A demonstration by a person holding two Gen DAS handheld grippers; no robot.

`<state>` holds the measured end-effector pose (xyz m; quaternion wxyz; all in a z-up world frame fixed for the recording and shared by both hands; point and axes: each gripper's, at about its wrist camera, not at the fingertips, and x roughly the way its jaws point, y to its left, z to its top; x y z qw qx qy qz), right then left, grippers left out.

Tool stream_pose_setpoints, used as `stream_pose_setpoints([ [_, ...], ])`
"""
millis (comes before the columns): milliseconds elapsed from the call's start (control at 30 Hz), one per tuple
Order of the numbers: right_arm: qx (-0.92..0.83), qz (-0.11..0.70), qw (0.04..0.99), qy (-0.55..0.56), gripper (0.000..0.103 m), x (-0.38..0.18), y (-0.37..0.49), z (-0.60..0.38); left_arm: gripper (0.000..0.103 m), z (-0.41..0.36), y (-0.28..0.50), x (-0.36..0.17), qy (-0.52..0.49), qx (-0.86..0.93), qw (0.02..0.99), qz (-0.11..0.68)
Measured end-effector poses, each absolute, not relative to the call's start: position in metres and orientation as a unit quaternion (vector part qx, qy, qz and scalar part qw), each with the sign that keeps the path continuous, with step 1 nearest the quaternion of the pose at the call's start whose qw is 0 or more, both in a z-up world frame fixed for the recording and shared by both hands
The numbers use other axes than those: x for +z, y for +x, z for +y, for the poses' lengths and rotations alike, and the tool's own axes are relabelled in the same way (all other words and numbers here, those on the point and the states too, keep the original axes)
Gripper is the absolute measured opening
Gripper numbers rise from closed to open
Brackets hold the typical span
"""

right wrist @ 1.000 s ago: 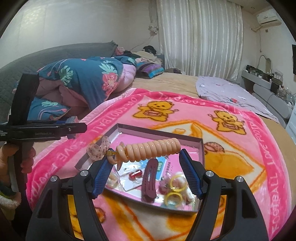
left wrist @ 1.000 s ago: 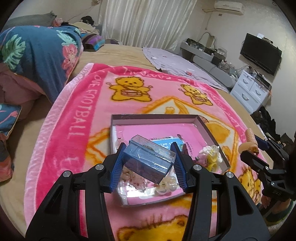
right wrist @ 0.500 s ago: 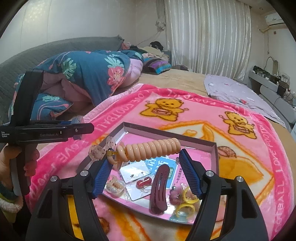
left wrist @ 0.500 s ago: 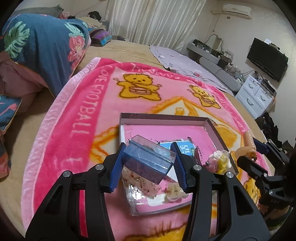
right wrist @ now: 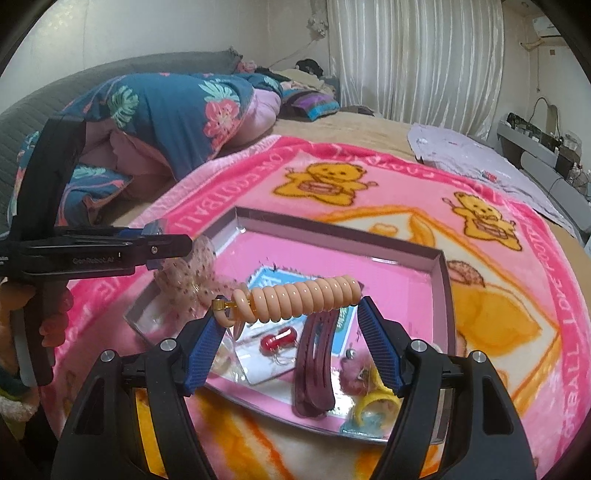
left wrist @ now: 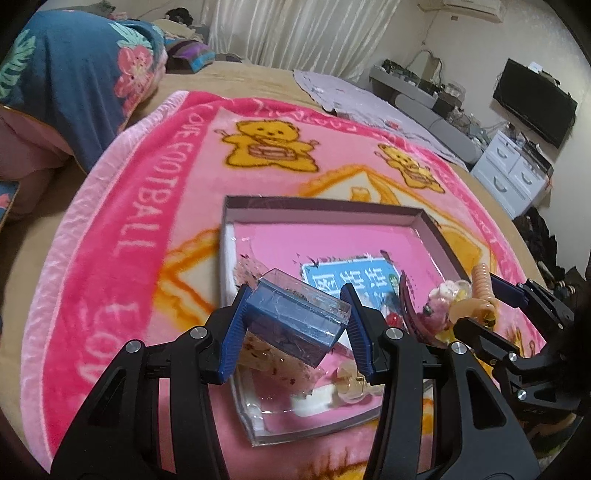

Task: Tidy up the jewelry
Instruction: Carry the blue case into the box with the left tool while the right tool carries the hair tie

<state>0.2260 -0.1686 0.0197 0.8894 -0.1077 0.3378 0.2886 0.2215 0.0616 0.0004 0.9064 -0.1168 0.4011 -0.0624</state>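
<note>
Home bedroom: a pink bear-print blanket (left wrist: 147,206) is covering a wide bed, w/ a blue floral quilt (right wrist: 166,110) lying bunched just left of it and pillows beyond. Behind the blanket white curtains (right wrist: 413,55) are hanging; to its right a wall TV (left wrist: 535,101) is sitting above a white drawer unit (left wrist: 511,181), an AC unit (left wrist: 471,7) mounted up top.

Black grippers (left wrist: 297,325), ribbed blue pads (right wrist: 376,341)
</note>
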Motion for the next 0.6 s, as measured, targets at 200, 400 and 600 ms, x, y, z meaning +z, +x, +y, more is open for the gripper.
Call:
stream_pose_setpoints([
  [200, 0.285, 0.349, 0.886, -0.110, 0.070, 0.006, 0.224, -0.172, 0.041, 0.047, 0.225, -0.011, -0.102, -0.076, 0.902, 0.412],
  [400, 0.284, 0.358, 0.883, -0.107, 0.070, -0.005, 0.220, -0.175, 0.041, 0.033, 0.226, -0.021, -0.089, -0.088, 0.898, 0.421],
  [600, 0.289, 0.364, 0.880, -0.102, 0.070, -0.011, 0.218, -0.176, 0.041, 0.025, 0.227, -0.030, -0.080, -0.094, 0.894, 0.430],
])
